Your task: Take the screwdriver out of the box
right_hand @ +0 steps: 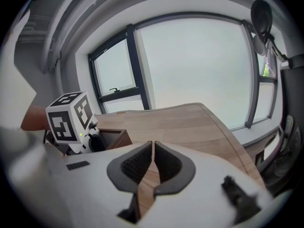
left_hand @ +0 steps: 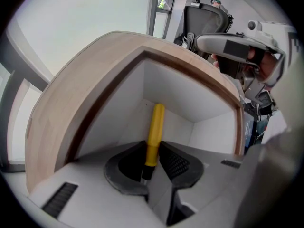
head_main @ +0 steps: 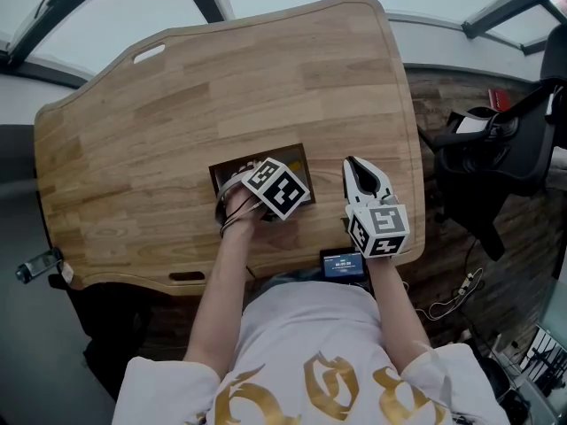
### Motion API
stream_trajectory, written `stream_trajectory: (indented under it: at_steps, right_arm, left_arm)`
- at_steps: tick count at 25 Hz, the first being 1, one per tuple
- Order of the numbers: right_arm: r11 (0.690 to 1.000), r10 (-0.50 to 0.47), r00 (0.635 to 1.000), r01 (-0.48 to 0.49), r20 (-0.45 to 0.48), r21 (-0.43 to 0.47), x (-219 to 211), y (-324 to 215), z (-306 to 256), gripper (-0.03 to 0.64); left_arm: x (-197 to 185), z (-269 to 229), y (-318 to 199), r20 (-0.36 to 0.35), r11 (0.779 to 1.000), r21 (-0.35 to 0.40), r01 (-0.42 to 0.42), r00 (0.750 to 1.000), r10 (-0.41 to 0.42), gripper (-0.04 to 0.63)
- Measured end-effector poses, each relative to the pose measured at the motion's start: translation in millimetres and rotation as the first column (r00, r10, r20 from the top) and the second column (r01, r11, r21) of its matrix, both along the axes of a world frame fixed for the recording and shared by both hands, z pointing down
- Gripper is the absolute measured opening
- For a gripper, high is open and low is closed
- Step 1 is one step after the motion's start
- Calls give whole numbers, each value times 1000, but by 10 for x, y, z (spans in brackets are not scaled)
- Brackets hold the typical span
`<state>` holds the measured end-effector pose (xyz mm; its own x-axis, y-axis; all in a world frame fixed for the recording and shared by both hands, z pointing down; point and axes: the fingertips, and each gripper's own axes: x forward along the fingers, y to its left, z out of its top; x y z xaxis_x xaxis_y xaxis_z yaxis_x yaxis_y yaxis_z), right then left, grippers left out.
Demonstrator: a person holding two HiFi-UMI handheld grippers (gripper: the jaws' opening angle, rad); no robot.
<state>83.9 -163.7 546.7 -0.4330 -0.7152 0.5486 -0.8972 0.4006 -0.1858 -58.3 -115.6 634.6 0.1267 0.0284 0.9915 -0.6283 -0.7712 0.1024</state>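
A screwdriver (left_hand: pixel 155 127) with a yellow handle and a black collar lies inside the box (left_hand: pixel 190 63), which has white inner walls and a wooden rim and sits sunk in the wooden table (head_main: pixel 221 87). My left gripper (left_hand: pixel 151 164) points straight down into the box and is shut on the lower end of the handle. In the head view the left gripper (head_main: pixel 259 193) covers most of the box (head_main: pixel 299 158), hiding the screwdriver. My right gripper (head_main: pixel 353 165) rests just right of the box above the table. Its jaws (right_hand: pixel 153 161) are shut with nothing between them.
A small black device with a lit screen (head_main: pixel 342 264) sits at the table's near edge. A black office chair (head_main: pixel 496 144) stands on the floor to the right. The table has a slot cut-out (head_main: pixel 149 54) at its far left corner.
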Motion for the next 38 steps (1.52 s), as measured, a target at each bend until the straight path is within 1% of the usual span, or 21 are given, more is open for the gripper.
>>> stream_trajectory:
  at_steps: [11,25,38]
  right_arm:
    - [1000,0,1000,0,-4,13,8,13,-71,34]
    - [1000,-10,1000,10,-2,24,8,51,-133,34]
    - [999,-16,1000,16,-1,48,-16,70,-235,34]
  left_arm:
    - [-7,-12,-8,-7,1000,11,-5,1000,5,81]
    - [29,-46,15,-27,1000,26,-1,1000,2,81]
    - [-35,-153,-22,-42,998,61,31,999,-28,81]
